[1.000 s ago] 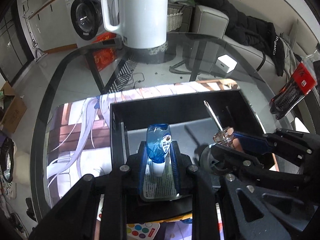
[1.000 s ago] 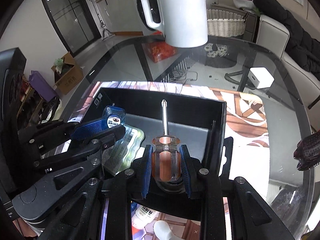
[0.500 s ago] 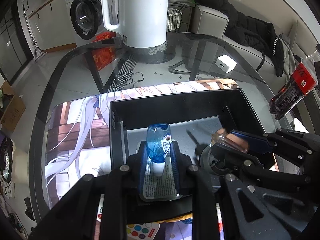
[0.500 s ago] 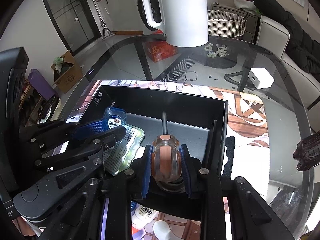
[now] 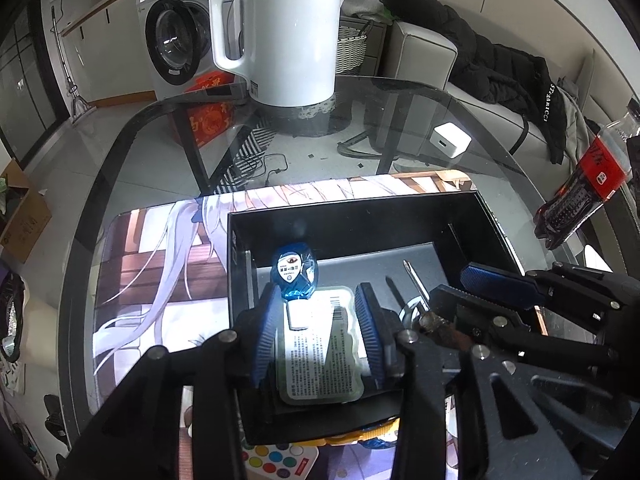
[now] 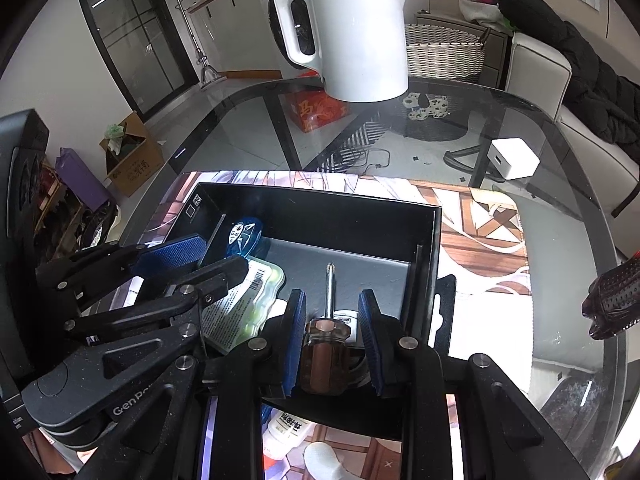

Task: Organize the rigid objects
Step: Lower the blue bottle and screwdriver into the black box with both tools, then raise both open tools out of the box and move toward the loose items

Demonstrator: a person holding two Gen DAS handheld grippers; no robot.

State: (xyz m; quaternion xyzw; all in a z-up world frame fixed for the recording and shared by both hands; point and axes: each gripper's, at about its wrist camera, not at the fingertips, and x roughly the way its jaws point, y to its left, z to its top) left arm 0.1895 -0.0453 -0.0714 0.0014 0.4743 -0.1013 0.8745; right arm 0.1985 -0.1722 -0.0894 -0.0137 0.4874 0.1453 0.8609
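**Both tools down in the black box: left let go, right clamped**

The left gripper (image 5: pixel 319 300) has just been opening. Its ribbed blue pads (image 5: pixel 266 336) now stand apart on either side of a blister pack (image 5: pixel 320 360) without pressing on it. The pack is a flat card with a wavy outline and printed text under glossy plastic. A faceted, translucent blue piece (image 5: pixel 294 276) sits at its far end. It lies on the box floor towards the near left corner.

The right gripper (image 6: pixel 331 320) is closed on the screwdriver (image 6: pixel 324 356). Its pads hold the stubby, fluted handle of clear amber plastic. The thin steel shaft points at the far wall, its tip down near the floor in the right half of the box.

The box (image 6: pixel 320 216) is rectangular, with upright matte black walls and a dull grey floor. It sits on a flat mat (image 6: pixel 480 232) printed with an illustration, and the mat lies on a table of smooth glass (image 6: pixel 440 140) with a rounded dark rim.

A tall white plastic kettle (image 6: pixel 360 40) with a loop handle stands at the table's far edge. A small white cube with rounded corners (image 6: pixel 514 158) sits towards the far right. At the right edge a dark ribbed bottle (image 5: pixel 580 196) with a red label is seen tilted.
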